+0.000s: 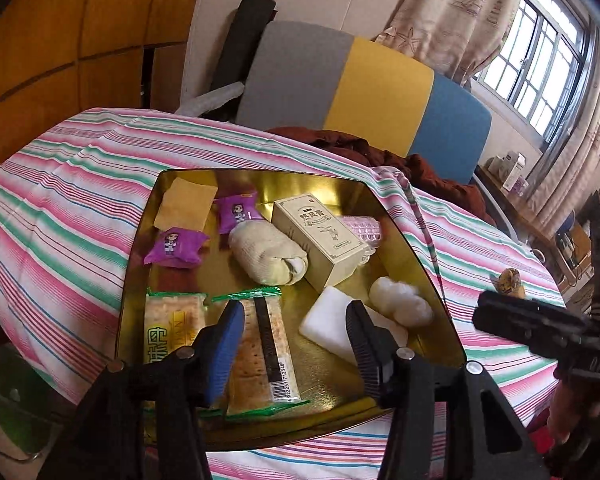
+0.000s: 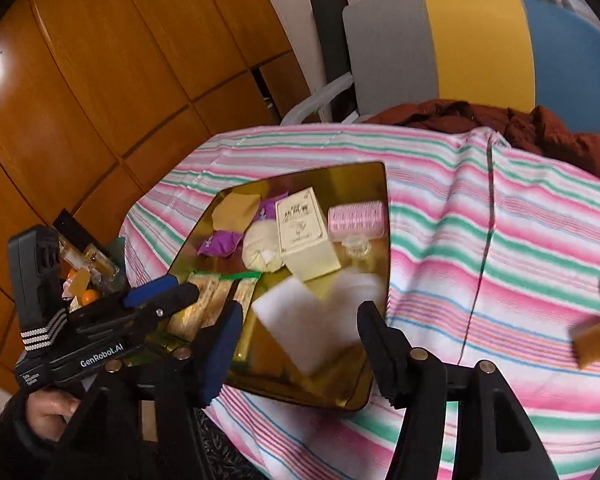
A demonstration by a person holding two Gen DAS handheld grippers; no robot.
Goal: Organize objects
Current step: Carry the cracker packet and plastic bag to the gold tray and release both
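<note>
You've got a striped tablecloth (image 1: 80, 184) under everything, a grey-yellow-blue chair (image 1: 380, 92) behind with a rust-brown jacket (image 2: 540, 128) dumped on it, wooden wardrobe panels (image 2: 100, 80), plus a beige curtain (image 1: 452, 8) by the barred window (image 1: 540, 64).

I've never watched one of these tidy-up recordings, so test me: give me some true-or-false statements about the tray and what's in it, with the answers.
1. The tray sits on a striped cloth. True.
2. Two purple sweets lie in the tray. True.
3. The box in the tray is bright red. False: it is pale cream.
4. The left fingers clamp a cracker pack. False: they stand apart above the tray, holding nothing.
5. A white block lies beside a cotton ball. True.
6. The tray is blue plastic. False: it is shiny gold.
</note>
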